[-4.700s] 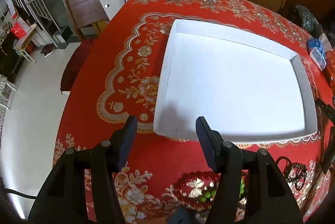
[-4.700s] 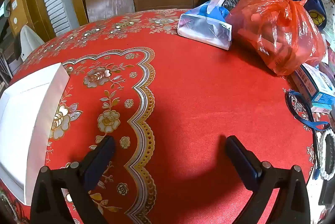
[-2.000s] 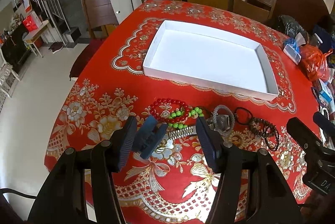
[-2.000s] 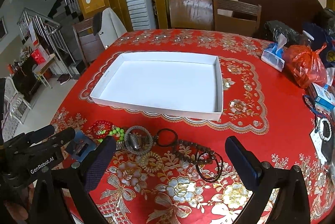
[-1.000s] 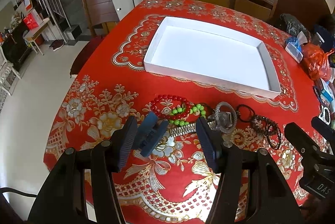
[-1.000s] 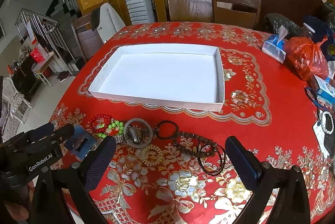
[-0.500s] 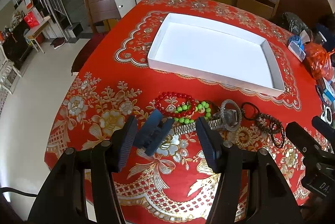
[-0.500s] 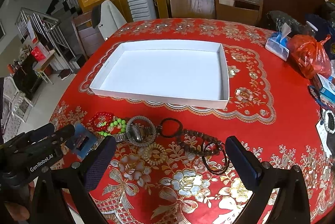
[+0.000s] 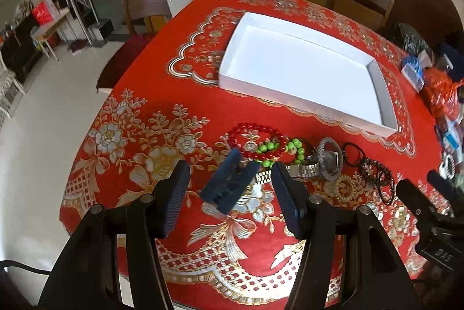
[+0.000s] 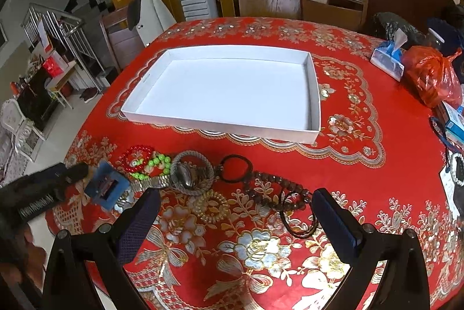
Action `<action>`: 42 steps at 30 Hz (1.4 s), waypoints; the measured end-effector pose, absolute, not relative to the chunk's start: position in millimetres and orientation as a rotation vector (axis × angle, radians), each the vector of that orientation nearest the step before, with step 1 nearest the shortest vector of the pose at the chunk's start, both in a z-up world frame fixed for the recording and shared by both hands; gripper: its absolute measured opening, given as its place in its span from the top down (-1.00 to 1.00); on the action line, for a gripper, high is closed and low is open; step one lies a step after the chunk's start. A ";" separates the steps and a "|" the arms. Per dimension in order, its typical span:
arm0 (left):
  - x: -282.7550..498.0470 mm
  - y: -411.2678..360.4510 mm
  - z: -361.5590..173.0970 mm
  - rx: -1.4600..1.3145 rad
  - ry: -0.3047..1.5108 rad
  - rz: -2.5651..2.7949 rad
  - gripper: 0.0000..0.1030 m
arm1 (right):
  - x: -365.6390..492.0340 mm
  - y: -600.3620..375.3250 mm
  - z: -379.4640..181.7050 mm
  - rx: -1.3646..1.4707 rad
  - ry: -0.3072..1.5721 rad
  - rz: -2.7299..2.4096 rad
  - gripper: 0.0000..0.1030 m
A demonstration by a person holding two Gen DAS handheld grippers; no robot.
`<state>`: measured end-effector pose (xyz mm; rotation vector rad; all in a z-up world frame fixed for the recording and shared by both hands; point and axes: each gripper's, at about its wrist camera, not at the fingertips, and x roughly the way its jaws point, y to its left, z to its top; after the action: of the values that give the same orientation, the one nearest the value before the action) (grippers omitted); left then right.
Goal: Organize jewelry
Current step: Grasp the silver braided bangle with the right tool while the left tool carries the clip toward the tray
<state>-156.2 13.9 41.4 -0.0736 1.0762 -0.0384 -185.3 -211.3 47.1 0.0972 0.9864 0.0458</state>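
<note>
White tray (image 10: 162,118) on red tablecloth (image 10: 362,165) (gold floral pattern).

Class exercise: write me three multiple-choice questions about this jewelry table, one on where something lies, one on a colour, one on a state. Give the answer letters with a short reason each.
1. Where does the jewelry lie?
A. inside the tray
B. on the cloth, nearer the camera than the tray
C. on a chair

2. What colour is the bracelet overlapping the green beads?
A. red
B. white
C. purple

3. How is the left claw?
A. shut on the watch
B. shut on the tray
C. open, holding nothing

Answers:
1 B: the watch and the other pieces sit on the tablecloth beside the white tray, which holds nothing.
2 A: the red bracelet overlaps the green beads.
3 C: the left claw stands spread, with only the blue clip seen on the cloth between its fingers.
</note>
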 end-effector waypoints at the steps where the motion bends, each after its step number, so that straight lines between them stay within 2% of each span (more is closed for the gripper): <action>1: -156.1 19.1 41.0 -0.091 1.079 -0.044 -0.13 | -185.8 -212.3 45.7 0.094 0.987 0.049 -1.00; 14: -147.9 67.6 17.3 -0.283 1.177 -0.029 -0.19 | -185.8 -223.6 30.4 0.120 1.005 0.093 -1.00; 19: -150.5 48.4 16.4 -0.198 1.186 -0.142 -0.19 | -185.7 -220.9 29.1 0.124 1.001 0.142 -1.00; 22: -152.7 32.5 11.3 -0.126 1.207 -0.198 -0.31 | -183.4 -215.7 24.8 0.126 1.015 0.179 -0.99; 25: -153.9 21.7 7.7 -0.078 1.204 -0.234 -0.51 | -176.6 -209.9 22.3 0.143 1.027 0.209 -0.89; 28: -149.0 17.2 -0.5 -0.040 1.214 -0.223 -0.51 | -165.0 -202.3 19.9 0.147 1.036 0.233 -0.74; 31: -142.0 16.0 -8.9 -0.025 1.233 -0.208 -0.51 | -149.0 -196.3 16.2 0.158 1.056 0.274 -0.49; 35: -136.1 9.6 -18.1 0.053 1.246 -0.202 -0.51 | -123.3 -195.0 13.5 0.120 1.060 0.272 -0.05; 42: -126.9 10.2 -25.6 0.074 1.252 -0.219 -0.51 | -89.3 -191.4 -13.1 -0.028 1.170 0.359 0.00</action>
<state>-126.9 10.2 -25.6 0.0745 1.2522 -0.2192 -89.3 -191.4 -13.1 -0.0276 1.1701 0.3588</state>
